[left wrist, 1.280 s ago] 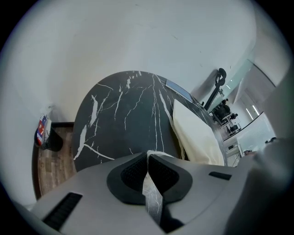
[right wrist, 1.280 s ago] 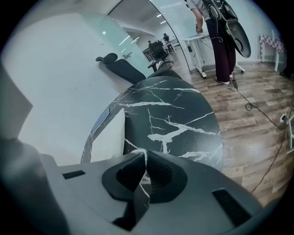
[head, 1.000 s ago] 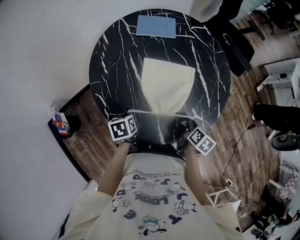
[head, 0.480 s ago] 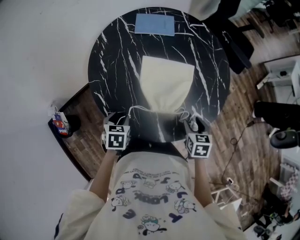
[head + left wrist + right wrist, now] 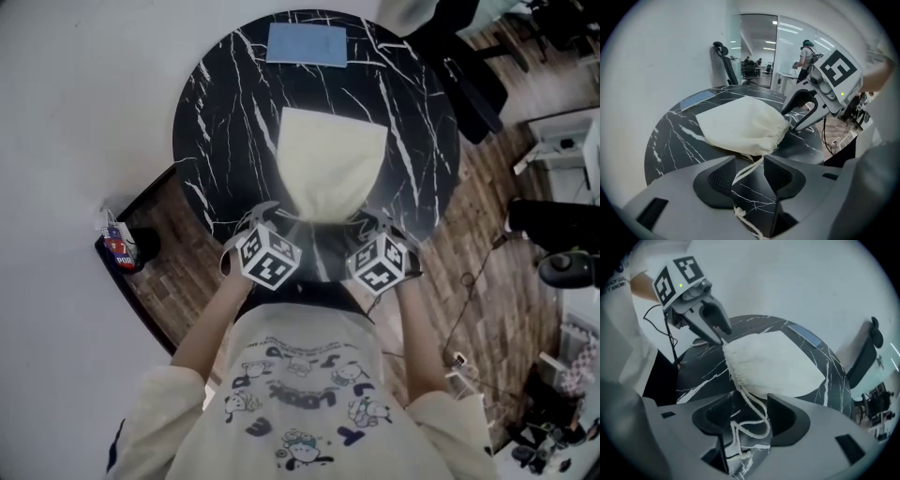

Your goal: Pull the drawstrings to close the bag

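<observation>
Both my claws gape at the near end of the cinched bag.
The round black marble table [image 5: 216, 112] carries the cream bag [image 5: 333, 164] at its middle, gathered neck toward the near edge, with a blue sheet [image 5: 307, 45] at the far edge. My left claw [image 5: 749, 174] sits at the neck's left and my right claw [image 5: 750, 416] at its right. The jaws of both have just been opening and now stand apart. The left drawstring [image 5: 754, 165] runs loose between my left pads, and the right drawstring [image 5: 761, 434] lies looped between my right pads; neither is pinched.
</observation>
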{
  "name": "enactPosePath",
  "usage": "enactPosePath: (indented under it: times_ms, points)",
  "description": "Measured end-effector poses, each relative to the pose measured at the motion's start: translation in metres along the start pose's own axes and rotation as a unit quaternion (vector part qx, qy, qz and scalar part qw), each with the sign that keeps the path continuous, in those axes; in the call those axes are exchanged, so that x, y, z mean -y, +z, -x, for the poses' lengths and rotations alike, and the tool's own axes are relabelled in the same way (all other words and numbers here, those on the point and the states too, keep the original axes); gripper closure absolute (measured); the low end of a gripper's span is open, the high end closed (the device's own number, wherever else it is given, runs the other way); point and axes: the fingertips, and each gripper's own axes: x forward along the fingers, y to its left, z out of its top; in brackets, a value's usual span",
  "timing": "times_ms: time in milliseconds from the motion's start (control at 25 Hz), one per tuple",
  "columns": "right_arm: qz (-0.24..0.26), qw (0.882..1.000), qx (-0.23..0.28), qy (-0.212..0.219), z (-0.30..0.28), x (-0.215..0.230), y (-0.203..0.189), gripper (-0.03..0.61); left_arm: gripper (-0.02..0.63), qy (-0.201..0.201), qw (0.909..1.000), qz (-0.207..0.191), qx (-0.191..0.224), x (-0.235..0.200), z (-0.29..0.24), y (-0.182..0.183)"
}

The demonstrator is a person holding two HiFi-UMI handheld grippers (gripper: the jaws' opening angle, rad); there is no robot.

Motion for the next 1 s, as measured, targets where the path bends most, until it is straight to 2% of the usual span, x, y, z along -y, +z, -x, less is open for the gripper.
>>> enactPosePath:
  times_ms: [120,280,440,600,880,1000]
  points:
    - [0.049,0.998,-0.041,0.023,-0.009,-0.004,-0.007,0.337,0.393,-0.008,0.9987,-0.044,-0.023,0.004,-0.01,-0.001]
    - [0.042,0.997,-0.06,0.022,-0.004,0.002,-0.012,0.37,0.393,-0.02,0.9968,-0.068,-0.038,0.011,-0.017,-0.005]
    - [0.031,0.996,-0.07,0.038,-0.007,0.001,-0.022,0.37,0.393,-0.027,0.9956,-0.078,-0.045,0.018,-0.023,-0.008]
    - [0.063,0.993,-0.087,0.055,-0.016,0.0,-0.021,0.367,0.393,-0.032,0.9944,-0.085,-0.054,0.02,-0.029,-0.008]
    - [0.092,0.991,-0.08,0.063,-0.023,0.005,0.0,0.367,0.394,-0.041,0.9946,-0.075,-0.058,0.017,-0.034,-0.004]
    - [0.111,0.987,-0.096,0.067,-0.024,0.002,-0.006,0.406,0.402,-0.045,0.9929,-0.083,-0.072,0.019,-0.037,-0.009]
